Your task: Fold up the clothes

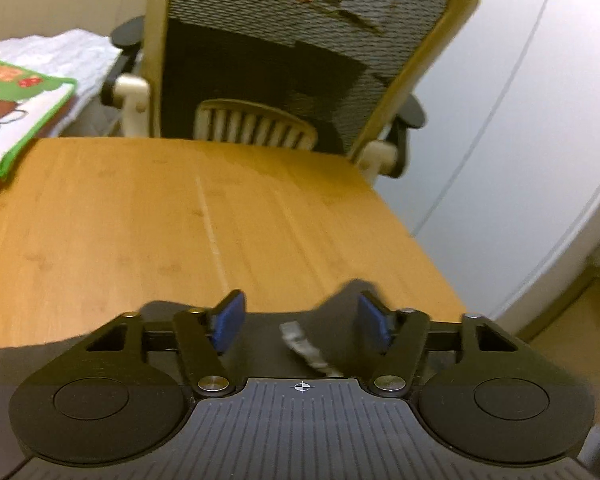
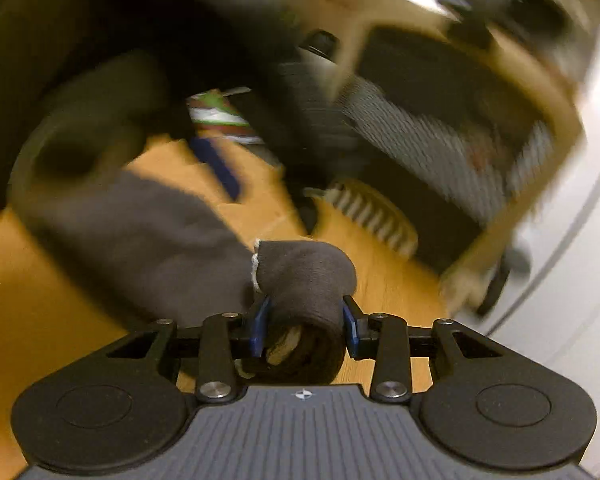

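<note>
Grey sock [image 2: 300,280] bunched and clenched in the right tongs [image 2: 305,330], trailing left over the counter [image 2: 60,300]. Left tongs [image 1: 300,316] released, dark cloth under them. Risk — blurred view suggests fast motion; the loose bundle could slip or unroll.

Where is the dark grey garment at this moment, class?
In the right wrist view, the dark grey garment sits low and central, bunched between the right claw's blue pads, trailing left over the wooden table, with the mesh office chair beyond.

Black tool [image 1: 301,316] linkages, blue pads [image 1: 230,320], silver screws.
</note>
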`<state>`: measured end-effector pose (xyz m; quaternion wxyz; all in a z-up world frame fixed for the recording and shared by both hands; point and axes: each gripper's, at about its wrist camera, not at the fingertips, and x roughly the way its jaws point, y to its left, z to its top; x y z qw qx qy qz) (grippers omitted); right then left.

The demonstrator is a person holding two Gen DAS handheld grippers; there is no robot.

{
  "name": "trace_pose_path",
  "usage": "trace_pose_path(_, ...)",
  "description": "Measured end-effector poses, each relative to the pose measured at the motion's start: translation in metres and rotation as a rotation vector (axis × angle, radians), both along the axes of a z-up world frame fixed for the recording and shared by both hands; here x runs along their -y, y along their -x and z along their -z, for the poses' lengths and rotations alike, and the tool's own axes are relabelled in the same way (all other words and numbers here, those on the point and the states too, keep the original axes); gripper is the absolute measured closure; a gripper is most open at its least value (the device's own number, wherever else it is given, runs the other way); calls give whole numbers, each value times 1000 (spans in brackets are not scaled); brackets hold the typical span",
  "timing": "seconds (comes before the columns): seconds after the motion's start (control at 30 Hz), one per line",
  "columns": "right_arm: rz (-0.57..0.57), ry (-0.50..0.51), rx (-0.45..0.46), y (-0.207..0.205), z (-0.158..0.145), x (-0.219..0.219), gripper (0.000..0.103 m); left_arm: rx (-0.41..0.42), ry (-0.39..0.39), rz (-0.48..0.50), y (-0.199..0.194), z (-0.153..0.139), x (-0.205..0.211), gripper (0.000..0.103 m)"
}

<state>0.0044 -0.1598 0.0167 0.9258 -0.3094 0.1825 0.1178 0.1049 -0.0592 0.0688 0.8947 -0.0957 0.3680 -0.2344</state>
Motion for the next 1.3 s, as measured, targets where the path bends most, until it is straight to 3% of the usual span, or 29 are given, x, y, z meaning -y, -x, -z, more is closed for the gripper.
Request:
trace_pose_path(0.1,-51,94,25,9,9,-14,66,-24,6,34,0,6,9,45)
trace_pose_path(0.2,-50,55,0,7,5,-8,64,-62,3,24,-6,20,10,46)
trace_pose_path(0.27,-52,-56,-60,5,-4,8,51,-83,3,12,-10,29,8,43)
trace_pose_path(0.33,-43,-231,-122,3,-17,30,10,-88,6,-1,-12,32,5,39)
trace_pose_path(0.4,-41,-448,-184,1,-29,56,0,-87,7,-5,-12,35,2,36)
trace_pose_path(0.5,10,-666,-259,-6,-34,86,0,-83,12,-9,-10,38,-2,34)
trace_pose_path(0.63,84,-818,-335,-23,-20,101,0,-73,17,-12,-5,39,-5,34)
trace_pose_path(0.9,151,-875,-432,-46,3,94,0,-50,43,-18,4,44,-15,33)
trace_pose_path(1.07,149,-867,-420,-43,7,93,0,-39,53,-21,6,46,-16,32)
trace_pose_path(1.13,152,-891,-419,-42,7,95,0,-36,54,-21,6,47,-16,32)
trace_pose_path(1.23,169,-1014,-422,-38,10,102,0,-36,60,-19,6,48,-17,31)
trace_pose_path(1.3,165,-1005,-423,-39,9,100,0,-38,69,-21,5,48,-19,31)
